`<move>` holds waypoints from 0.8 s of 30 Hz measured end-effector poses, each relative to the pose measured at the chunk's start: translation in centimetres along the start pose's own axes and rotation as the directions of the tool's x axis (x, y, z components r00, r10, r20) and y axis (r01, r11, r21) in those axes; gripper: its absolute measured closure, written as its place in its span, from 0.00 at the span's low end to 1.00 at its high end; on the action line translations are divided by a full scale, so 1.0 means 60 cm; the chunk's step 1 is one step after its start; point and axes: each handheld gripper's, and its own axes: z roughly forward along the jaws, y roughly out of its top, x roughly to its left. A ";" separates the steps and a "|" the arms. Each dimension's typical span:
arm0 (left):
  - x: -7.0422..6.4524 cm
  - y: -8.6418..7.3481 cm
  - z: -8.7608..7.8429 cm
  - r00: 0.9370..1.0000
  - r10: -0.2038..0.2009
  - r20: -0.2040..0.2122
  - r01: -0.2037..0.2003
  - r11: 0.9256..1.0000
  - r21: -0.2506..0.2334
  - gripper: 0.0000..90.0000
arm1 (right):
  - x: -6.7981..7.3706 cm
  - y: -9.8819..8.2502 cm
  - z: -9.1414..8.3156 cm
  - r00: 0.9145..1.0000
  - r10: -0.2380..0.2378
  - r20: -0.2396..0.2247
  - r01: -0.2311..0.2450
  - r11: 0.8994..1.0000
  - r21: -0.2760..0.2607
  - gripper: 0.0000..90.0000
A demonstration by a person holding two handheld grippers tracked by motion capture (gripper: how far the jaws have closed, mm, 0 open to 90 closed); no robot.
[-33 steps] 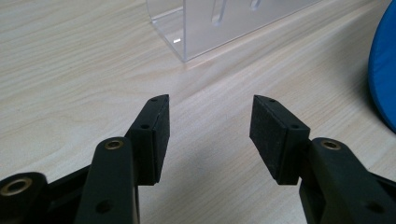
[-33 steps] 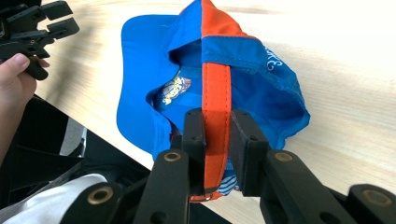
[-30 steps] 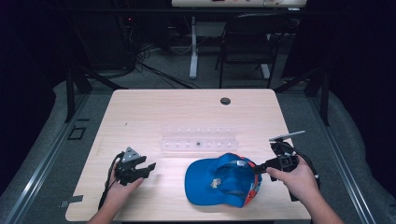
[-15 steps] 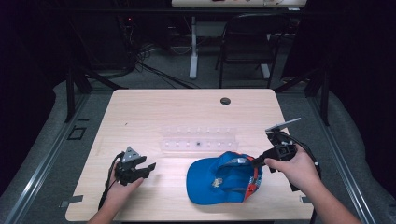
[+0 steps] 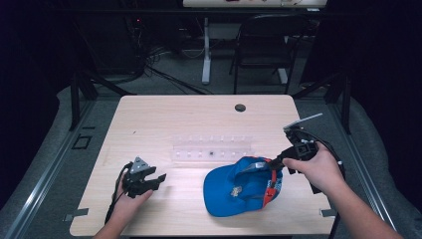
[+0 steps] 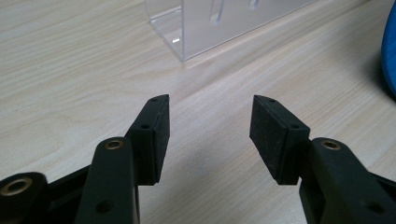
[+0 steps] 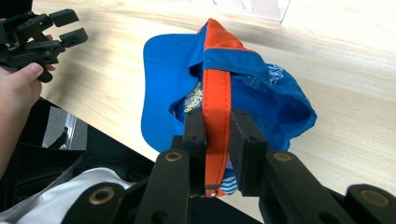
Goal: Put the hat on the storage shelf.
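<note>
Blue cap (image 5: 239, 188) fabric is pinched at its orange strap (image 7: 216, 109), which is seen in the right gripper view pressed flat between the two black jaws of the right gripper (image 7: 217, 128), closed tight on it. By that strap the rear of the cap is held raised off the table (image 5: 199, 119), while its brim (image 7: 161, 88) is seen lying on the wood on the side of the cap toward the person. In the high view the right gripper (image 5: 275, 162) is seen at the cap's right rear edge, gripped by the right hand (image 5: 318, 167), with its cable trailing off past the hand. A clear plastic rack (image 5: 211, 148) is set just beyond the cap, toward the far side of the table, apart from it. Well to the left of the cap, the left gripper (image 5: 158, 180) is held low over the wood by the left hand (image 5: 130, 201); its jaws are spread wide with nothing between them, bare tabletop being seen through the gap in the left gripper view, and the rack (image 6: 219, 23) standing beyond.
</note>
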 end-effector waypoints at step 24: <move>-0.001 0.000 0.000 1.000 0.008 0.000 -0.008 1.000 0.001 0.54 | 0.034 0.024 -0.054 0.999 0.007 0.040 -0.007 1.000 0.002 0.86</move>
